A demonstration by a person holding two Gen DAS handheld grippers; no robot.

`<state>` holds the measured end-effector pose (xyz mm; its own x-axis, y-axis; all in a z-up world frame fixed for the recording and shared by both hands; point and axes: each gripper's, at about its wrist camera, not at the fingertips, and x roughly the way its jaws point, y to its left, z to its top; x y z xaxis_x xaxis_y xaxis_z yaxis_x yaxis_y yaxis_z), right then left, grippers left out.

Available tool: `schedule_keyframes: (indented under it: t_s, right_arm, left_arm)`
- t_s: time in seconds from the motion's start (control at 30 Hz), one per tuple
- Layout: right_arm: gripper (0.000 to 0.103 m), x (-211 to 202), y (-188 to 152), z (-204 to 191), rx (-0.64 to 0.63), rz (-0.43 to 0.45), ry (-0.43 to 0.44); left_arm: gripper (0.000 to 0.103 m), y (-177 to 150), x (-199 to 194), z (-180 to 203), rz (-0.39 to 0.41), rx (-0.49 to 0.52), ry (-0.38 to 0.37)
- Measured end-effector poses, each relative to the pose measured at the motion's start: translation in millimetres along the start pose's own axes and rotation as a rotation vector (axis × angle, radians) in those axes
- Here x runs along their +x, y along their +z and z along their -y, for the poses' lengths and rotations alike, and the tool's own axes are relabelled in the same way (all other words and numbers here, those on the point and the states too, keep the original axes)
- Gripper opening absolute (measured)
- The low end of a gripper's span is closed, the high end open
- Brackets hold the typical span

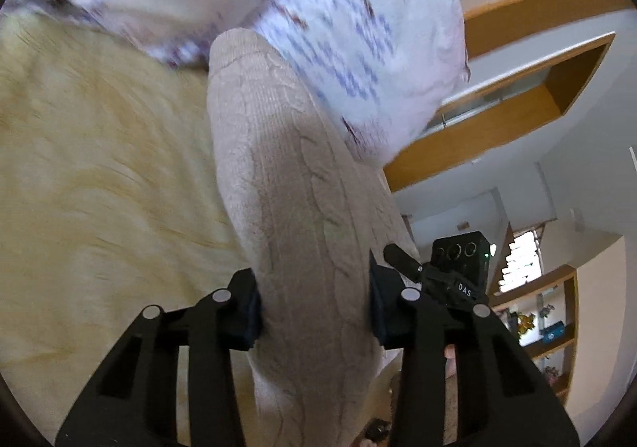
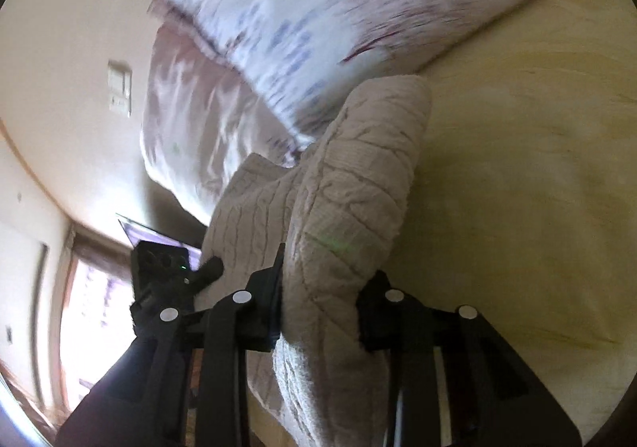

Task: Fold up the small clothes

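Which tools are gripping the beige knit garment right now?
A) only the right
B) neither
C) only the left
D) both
D: the left tool and the right tool each have the beige knit garment pinched between their fingers, above the yellow bedcover.

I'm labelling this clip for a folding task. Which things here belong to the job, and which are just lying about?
Part of the job:
- beige cable-knit garment, gripped by both
- left gripper
- right gripper
- yellow bed cover, the work surface

Just lying about:
- patterned pillow
- pink satin pillow
- wooden shelves
- wall switch
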<state>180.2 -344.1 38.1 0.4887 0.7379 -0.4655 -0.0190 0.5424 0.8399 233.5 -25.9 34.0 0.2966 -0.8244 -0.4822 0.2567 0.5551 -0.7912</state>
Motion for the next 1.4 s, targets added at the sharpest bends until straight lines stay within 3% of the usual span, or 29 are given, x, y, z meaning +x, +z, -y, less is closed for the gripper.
schedule_keyframes:
  t_s: [0.13,0.3,0.4,0.6,0.73,0.8,0.83,0.93,1.1,1.2,1.3,1.4]
  right_arm:
    - [0.028,43.9,-4.0,-34.6,-0.104,0.015,-0.022]
    - [0.033,99.9,-13.4,-34.2,-0.133,-0.058,-0.205]
    - [0.040,97.2,-12.8,-29.4,-0.094,-0.055,-0.180]
    - [0.044,67.1,-3.3,-24.0,-0.065,0.037,-0.187]
    - [0.044,77.0,5.5,-23.0,-0.068,0.044,-0.203]
    - [0.031,85.8,5.2,-24.2,-0.097,0.035,-0.224]
    - [0.013,88.1,5.6,-29.3,-0.145,0.061,-0.254]
    - [0.010,80.4,8.6,-28.9,-0.157,0.133,-0.309]
    - [0.012,95.1,10.9,-10.2,-0.133,0.075,-0.418]
    - [0.033,80.3,7.1,-22.0,-0.163,0.104,-0.469]
    - [0.034,56.8,-5.4,-41.3,-0.220,0.137,-0.427]
    - [0.034,45.5,-26.7,-60.9,-0.281,0.092,-0.341]
  left_arm:
    - [0.041,13.9,-48.8,-25.6,0.066,-0.004,0.047]
    - [0.046,21.3,-75.6,-84.7,0.093,-0.116,0.160]
    - [0.051,11.7,-74.9,-109.4,0.088,-0.198,0.123]
    - [0.071,3.4,-100.9,-87.0,0.188,-0.070,0.239]
    - [0.082,-7.2,-115.7,-46.5,0.297,0.120,0.421]
    - [0.085,-13.7,-113.9,-30.3,0.304,0.214,0.478]
    - [0.088,-17.3,-109.1,-20.4,0.301,0.267,0.511]
    - [0.091,-24.3,-91.2,-2.8,0.279,0.369,0.604]
    - [0.091,-31.5,-78.5,-5.8,0.243,0.387,0.685]
    - [0.091,-33.8,-79.1,-11.9,0.240,0.362,0.722]
    - [0.091,-37.0,-87.9,-12.5,0.260,0.352,0.733]
    - [0.091,-41.3,-94.2,-11.8,0.271,0.355,0.756]
